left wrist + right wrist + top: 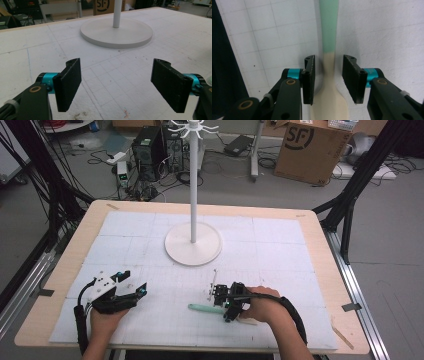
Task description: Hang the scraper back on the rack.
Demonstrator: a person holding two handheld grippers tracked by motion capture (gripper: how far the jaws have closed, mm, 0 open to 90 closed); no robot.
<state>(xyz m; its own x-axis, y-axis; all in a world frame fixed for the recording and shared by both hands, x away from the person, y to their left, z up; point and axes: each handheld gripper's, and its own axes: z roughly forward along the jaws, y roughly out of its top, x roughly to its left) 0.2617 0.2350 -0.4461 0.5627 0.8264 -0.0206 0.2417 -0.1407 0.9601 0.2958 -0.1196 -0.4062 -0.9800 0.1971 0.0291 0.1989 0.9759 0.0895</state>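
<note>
A utensil with a mint-green handle [201, 308] and a cream end [329, 105] lies flat on the white mat near the table's front. My right gripper [223, 306] [328, 75] is low over it, with one jaw on each side of the narrow cream neck. A small gap shows on both sides, so the pads do not press on it. My left gripper [134, 281] [116, 82] rests at the front left, jaws wide open with only bare mat between them.
A white stand with a round base [193, 250] [116, 32] and a tall pole rises mid-table. A thin wire-like piece [214, 281] lies just beyond my right gripper. The wooden table rim [320, 240] frames the white gridded mat [280, 245].
</note>
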